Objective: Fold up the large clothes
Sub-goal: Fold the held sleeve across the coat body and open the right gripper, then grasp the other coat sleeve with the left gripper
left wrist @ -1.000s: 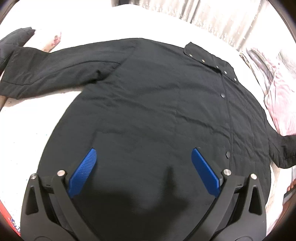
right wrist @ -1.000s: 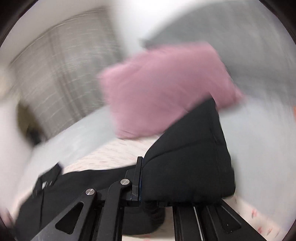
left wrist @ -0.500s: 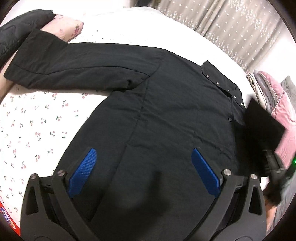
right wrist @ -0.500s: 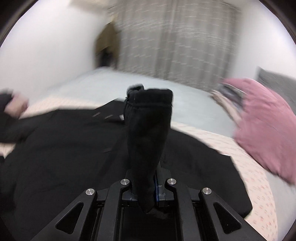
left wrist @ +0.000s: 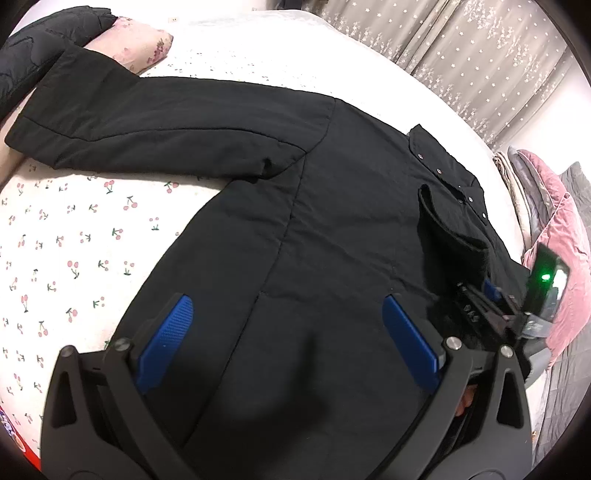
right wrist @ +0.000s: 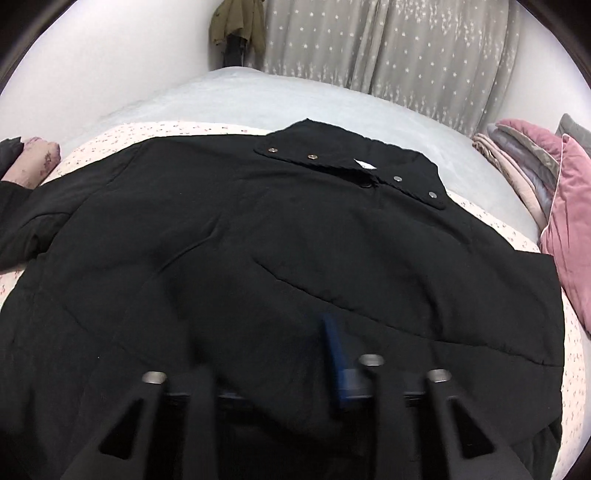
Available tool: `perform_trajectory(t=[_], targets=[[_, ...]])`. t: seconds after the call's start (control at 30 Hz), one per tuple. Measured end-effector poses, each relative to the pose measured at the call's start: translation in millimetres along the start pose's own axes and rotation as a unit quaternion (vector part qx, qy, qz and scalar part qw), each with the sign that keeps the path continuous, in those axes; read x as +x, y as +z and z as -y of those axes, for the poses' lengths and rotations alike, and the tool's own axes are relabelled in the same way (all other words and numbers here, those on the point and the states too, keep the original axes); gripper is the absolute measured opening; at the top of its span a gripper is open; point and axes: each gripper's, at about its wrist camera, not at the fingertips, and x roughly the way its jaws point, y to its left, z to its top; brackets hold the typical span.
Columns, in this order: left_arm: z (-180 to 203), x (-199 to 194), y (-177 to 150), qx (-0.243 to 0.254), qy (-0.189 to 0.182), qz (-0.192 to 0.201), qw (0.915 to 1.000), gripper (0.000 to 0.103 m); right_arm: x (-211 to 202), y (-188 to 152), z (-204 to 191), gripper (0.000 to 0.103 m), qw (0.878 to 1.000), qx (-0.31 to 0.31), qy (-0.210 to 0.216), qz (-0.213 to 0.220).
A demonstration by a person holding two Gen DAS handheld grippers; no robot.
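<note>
So the whole thing happens on a big bed [left wrist: 74, 229] with a white sheet covered in little cherry prints; further back in the right wrist view the cover is plain pale grey. Behind it hang grey curtains [right wrist: 388, 48] dotted with white stars, next to a bare white wall, and an olive garment [right wrist: 238, 26] hangs in the corner.

One black jacket [left wrist: 295, 236] is spread flat, front up, over most of the sheet. One sleeve [left wrist: 147, 122] stretches out to the left toward a floral pillow [left wrist: 144, 44]; the other sleeve's cuff [left wrist: 450, 236] is folded in and lies on the chest below the collar [right wrist: 351, 162]. I count four snaps on the collar.

At the right edge sits one stack of folded blankets [right wrist: 517, 162] plus one pink cushion [right wrist: 569, 221].

Two claws: the left gripper [left wrist: 291, 339] hovers wide open over the hem, gripping nothing. The right gripper [right wrist: 266, 354] has just been opening, jaws about halfway apart, cuff let go, blurry.
</note>
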Motion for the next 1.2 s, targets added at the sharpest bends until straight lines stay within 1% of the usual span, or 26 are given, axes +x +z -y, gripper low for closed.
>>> perform_trajectory(t=[0.03,0.07,0.1,0.13,0.2,0.23,0.27,0.3,0.37,0.4,0.43,0.5,0.57,0.63,0.7,0.73,0.77,0.8,0.83,0.9,0.93,1.0,1.07,1.13,1.2], targets=[[-0.1,0.5,-0.1,0.000,0.000,-0.002,1.0000,0.102,-5.6,1.9,5.8,0.060,1.000,0.005,-0.005,0.009],[-0.4,0.7,0.2,-0.002,-0.001,-0.002,1.0000,0.102,-5.1,4.6,12.4,0.064,1.000,0.007,-0.004,0.013],[-0.9,0.3,0.3,-0.003,-0.002,-0.002,1.0000,0.102,-8.7,4.9,16.0,0.071,1.000,0.004,0.001,0.012],[-1.5,0.0,0.6,-0.004,-0.003,-0.002,1.0000,0.102,-10.3,3.8,18.3,0.078,1.000,-0.005,0.004,0.006],[-1.8,0.0,0.5,-0.005,-0.004,-0.003,1.0000,0.102,-4.7,-6.2,18.8,0.083,0.998,-0.053,0.002,-0.036],[-1.5,0.7,0.7,-0.004,-0.005,-0.005,1.0000,0.102,1.7,-16.3,18.4,0.083,0.994,-0.089,-0.014,-0.069],[-1.0,1.6,0.6,-0.002,-0.004,-0.007,1.0000,0.102,4.1,-24.4,19.1,0.083,0.991,-0.103,-0.020,-0.085],[0.0,2.5,0.4,0.000,-0.004,-0.010,0.9999,0.102,4.6,-31.2,21.6,0.084,0.990,-0.108,-0.016,-0.088],[2.2,4.1,0.1,0.007,-0.003,-0.013,0.9999,0.102,-9.3,-44.1,34.4,0.084,0.992,-0.091,0.015,-0.083],[3.0,4.4,0.1,0.011,-0.002,-0.013,0.9999,0.102,-15.1,-49.5,41.2,0.084,0.993,-0.078,0.022,-0.082],[3.3,4.6,0.1,0.013,0.000,-0.013,0.9998,0.102,-21.4,-57.2,50.1,0.084,0.993,-0.057,0.041,-0.090],[1.7,4.8,1.6,0.016,0.006,-0.014,0.9998,0.102,-26.1,-69.2,60.6,0.084,0.991,-0.028,0.063,-0.111],[-3.5,3.4,3.5,0.011,0.010,-0.013,0.9998,0.102,-30.6,-84.3,69.5,0.084,0.988,-0.004,0.065,-0.142],[-15.0,-0.1,8.3,-0.004,0.013,-0.008,0.9999,0.102,-41.2,-95.6,76.2,0.084,0.986,0.006,0.062,-0.153],[-28.9,-4.2,13.7,-0.023,0.015,-0.003,0.9996,0.102,-57.8,-99.9,86.0,0.084,0.988,0.031,0.068,-0.137],[-38.7,-6.7,17.3,-0.035,0.019,0.001,0.9992,0.102,-70.3,-103.4,95.5,0.084,0.988,0.064,0.084,-0.116],[-46.4,-8.6,19.6,-0.043,0.024,0.004,0.9988,0.102,-76.8,-107.9,102.1,0.084,0.986,0.088,0.100,-0.104],[-58.6,-11.0,22.9,-0.055,0.033,0.008,0.9979,0.102,-79.3,-114.2,107.4,0.084,0.983,0.107,0.115,-0.099],[-67.0,-12.2,24.4,-0.063,0.040,0.010,0.9972,0.102,-75.9,-125.1,111.2,0.084,0.981,0.115,0.116,-0.105],[-91.0,-15.6,27.7,-0.083,0.057,0.013,0.9948,0.102,-65.3,-138.8,113.2,0.084,0.983,0.104,0.087,-0.125],[-105.3,-17.8,29.7,-0.097,0.068,0.015,0.9928,0.102,-61.7,-140.6,115.7,0.084,0.985,0.095,0.074,-0.126],[-133.8,-24.4,34.3,-0.131,0.094,0.027,0.9866,0.102,-68.2,-135.4,122.2,0.084,0.986,0.092,0.070,-0.116],[-161.5,-33.0,40.2,-0.162,0.120,0.045,0.9785,0.102,-84.6,-127.7,128.2,0.084,0.990,0.092,0.056,-0.089],[-183.9,-38.0,46.7,-0.182,0.141,0.055,0.9715,0.102,-99.3,-125.4,129.3,0.084,0.993,0.084,0.038,-0.069],[-201.2,-36.4,54.2,-0.195,0.155,0.061,0.9665,0.102,-107.1,-127.1,126.6,0.084,0.994,0.084,0.034,-0.064]])
